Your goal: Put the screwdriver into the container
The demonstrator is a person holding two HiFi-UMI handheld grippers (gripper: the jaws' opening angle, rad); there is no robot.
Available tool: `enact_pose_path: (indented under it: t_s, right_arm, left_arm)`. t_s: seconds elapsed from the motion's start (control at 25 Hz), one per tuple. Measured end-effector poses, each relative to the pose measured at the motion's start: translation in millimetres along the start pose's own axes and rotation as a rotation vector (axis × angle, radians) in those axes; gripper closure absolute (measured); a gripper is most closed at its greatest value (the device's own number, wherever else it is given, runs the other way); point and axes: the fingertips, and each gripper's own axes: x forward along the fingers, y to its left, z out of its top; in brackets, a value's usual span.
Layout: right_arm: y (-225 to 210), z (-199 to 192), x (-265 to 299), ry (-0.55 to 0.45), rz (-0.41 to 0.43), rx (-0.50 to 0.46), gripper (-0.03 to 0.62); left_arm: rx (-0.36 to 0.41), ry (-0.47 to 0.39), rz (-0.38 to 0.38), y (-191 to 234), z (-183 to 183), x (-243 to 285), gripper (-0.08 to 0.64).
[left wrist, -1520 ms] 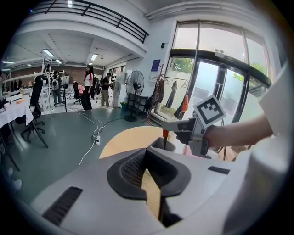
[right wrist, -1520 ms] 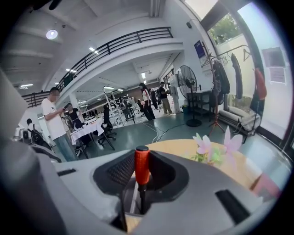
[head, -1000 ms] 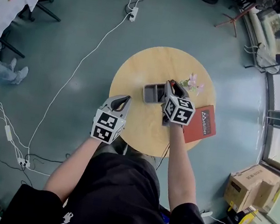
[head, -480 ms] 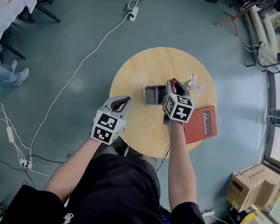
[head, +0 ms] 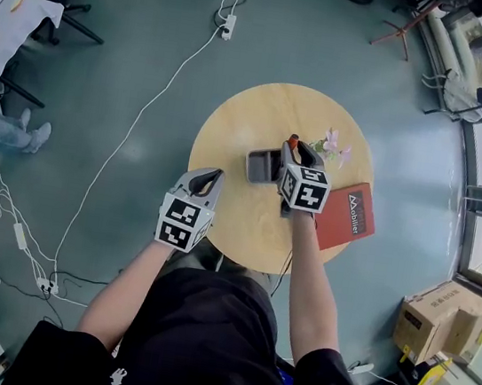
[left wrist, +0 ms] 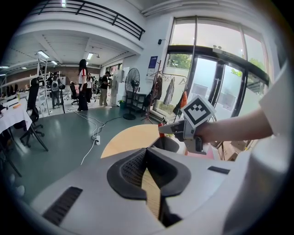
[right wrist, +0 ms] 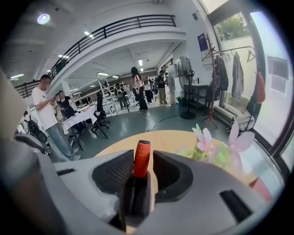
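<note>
The screwdriver (right wrist: 141,158), orange-handled, stands upright between the fingers of my right gripper (right wrist: 143,161), its dark lower part reaching down into the grey container (head: 262,162). The jaws are opening; a thin gap shows beside the handle on the right. In the head view the right gripper (head: 296,150) hangs over the container's right end on the round wooden table (head: 232,132), and the orange tip (head: 293,139) pokes out ahead of it. My left gripper (head: 214,175) hovers at the table's front left, shut and empty. From the left gripper view the container (left wrist: 165,143) lies ahead.
A red book (head: 348,214) lies on the table's right edge. Pink flowers (head: 331,143) stand just behind the right gripper. Cables and a power strip (head: 229,23) run over the floor; cardboard boxes (head: 432,325) sit at the right. People stand far off in the hall.
The right gripper has moved slightly forward and left over the container with the screwdriver. The left gripper has stayed almost still.
</note>
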Motion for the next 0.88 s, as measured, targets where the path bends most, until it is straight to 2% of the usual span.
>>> enact_pose_path:
  t_s: [0.52, 0.88]
  right_arm:
    - [12, 1, -3, -0.002, 0.018, -0.023, 0.476]
    - [20, 0, -47, -0.055, 0.03, -0.017, 0.476]
  left_arm:
    - [0.002, -0.007, 0.013, 6, -3, -10, 0.557]
    - [0.004, -0.065, 0.002, 4, 15, -21, 0.557]
